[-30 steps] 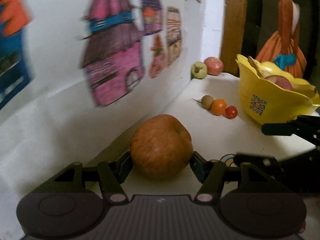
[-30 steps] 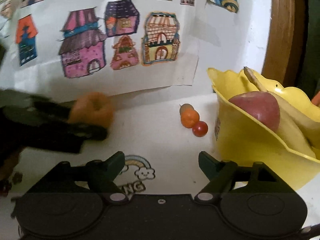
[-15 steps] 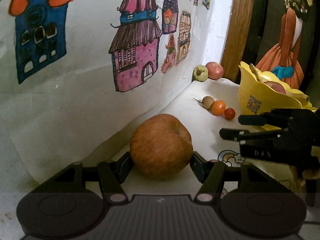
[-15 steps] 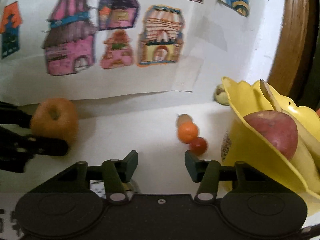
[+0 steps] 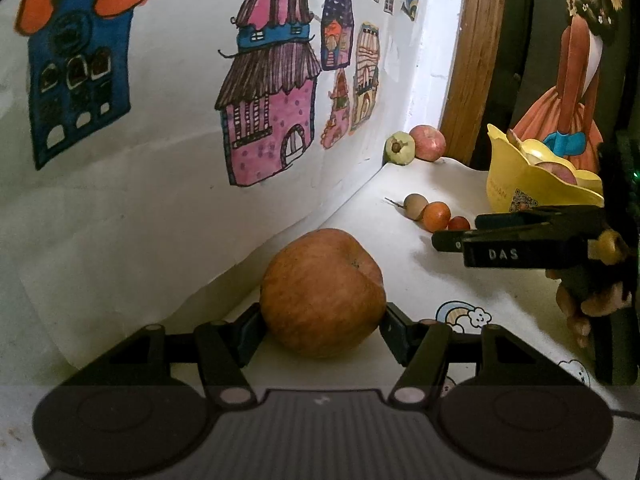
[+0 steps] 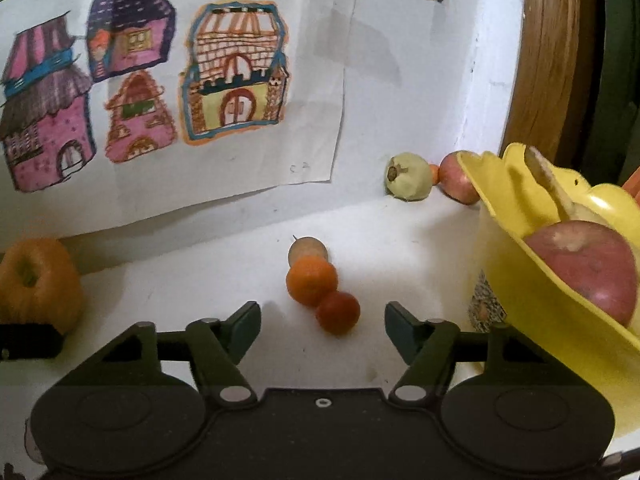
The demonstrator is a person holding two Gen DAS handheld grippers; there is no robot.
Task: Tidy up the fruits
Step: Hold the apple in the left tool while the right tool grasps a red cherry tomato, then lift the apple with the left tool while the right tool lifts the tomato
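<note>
Left tool (image 5: 322, 334) clenched on orange-brown apple (image 5: 322, 292), low over white tabletop (image 5: 380, 208) by the drawings wall. Right tool (image 6: 322, 324) spread, nothing held, its jaws flanking the red tomato (image 6: 338, 312), which touches the small orange (image 6: 311, 282); brown fruit (image 6: 306, 249) behind. Yellow bowl (image 6: 532, 308) far right, red apple (image 6: 584, 270) inside.

Risk: the three lie in a touching row, so closing may knock the orange, or the round tomato may squirt free.

Versus half a second ago: right tool opened wider and advanced onto the tomato; left grip unchanged.
</note>
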